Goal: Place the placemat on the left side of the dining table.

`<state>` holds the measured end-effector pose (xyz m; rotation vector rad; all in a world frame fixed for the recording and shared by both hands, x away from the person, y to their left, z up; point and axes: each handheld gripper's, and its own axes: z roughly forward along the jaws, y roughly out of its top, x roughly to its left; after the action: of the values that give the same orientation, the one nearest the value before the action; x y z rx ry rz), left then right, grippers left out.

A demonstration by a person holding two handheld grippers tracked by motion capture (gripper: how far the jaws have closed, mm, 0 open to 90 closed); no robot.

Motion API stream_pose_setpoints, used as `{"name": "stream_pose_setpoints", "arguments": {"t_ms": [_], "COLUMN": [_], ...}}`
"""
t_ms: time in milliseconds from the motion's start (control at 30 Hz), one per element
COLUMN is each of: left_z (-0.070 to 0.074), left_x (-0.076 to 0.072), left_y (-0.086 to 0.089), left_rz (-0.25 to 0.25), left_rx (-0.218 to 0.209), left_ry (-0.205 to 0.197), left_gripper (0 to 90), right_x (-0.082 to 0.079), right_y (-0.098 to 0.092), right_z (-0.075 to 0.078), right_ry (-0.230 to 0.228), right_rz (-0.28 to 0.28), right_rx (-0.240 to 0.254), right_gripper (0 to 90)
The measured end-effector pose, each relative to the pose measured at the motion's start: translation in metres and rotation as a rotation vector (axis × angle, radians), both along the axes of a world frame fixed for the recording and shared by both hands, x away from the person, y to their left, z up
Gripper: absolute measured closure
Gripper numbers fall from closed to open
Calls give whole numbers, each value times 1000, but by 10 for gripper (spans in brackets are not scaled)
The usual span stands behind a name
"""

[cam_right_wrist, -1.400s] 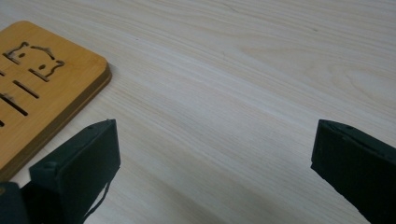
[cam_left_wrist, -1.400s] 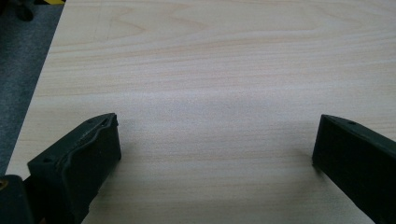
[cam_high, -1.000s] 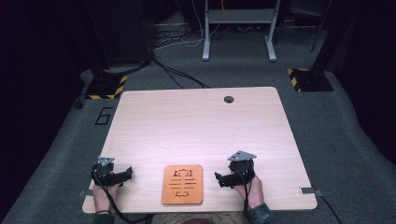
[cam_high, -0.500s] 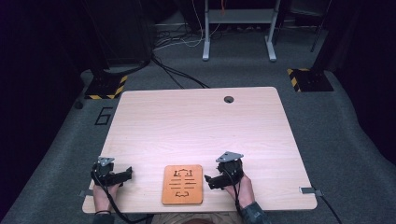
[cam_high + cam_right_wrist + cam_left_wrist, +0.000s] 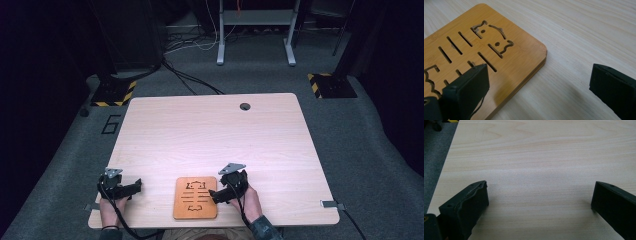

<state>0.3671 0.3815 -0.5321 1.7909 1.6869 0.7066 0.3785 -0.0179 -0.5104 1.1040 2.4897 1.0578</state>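
Observation:
An orange wooden board (image 5: 195, 198) with cut-out slots lies flat near the table's front edge, between my hands. My right gripper (image 5: 214, 195) sits at its right edge, open. In the right gripper view the board (image 5: 474, 52) shows its rounded corner; one jaw hangs over the board and the other over bare table, so my right gripper (image 5: 539, 85) straddles the board's edge. My left gripper (image 5: 135, 187) rests on the table to the board's left, apart from it. In its own view my left gripper (image 5: 540, 200) is open over bare wood.
The light wooden table (image 5: 210, 135) has a round cable hole (image 5: 244, 106) near its far edge. Grey carpet (image 5: 370, 150) surrounds it, with cables, a metal frame (image 5: 255, 30) and yellow-black striped bases (image 5: 330, 85) beyond.
My right gripper has moved left and a little toward the front, from beside the board to its right edge. My left gripper has stayed put.

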Motion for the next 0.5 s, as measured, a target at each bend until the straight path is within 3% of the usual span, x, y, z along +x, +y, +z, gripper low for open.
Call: {"name": "stream_pose_setpoints", "arguments": {"t_ms": [500], "left_z": [0], "left_x": [0], "left_y": [0], "left_rz": [0], "left_rx": [0], "left_ry": [0], "left_gripper": [8], "right_x": [3], "right_y": [10], "right_z": [-7], "right_ry": [0], "right_rz": [11], "right_rx": [-28], "right_gripper": [14]}}
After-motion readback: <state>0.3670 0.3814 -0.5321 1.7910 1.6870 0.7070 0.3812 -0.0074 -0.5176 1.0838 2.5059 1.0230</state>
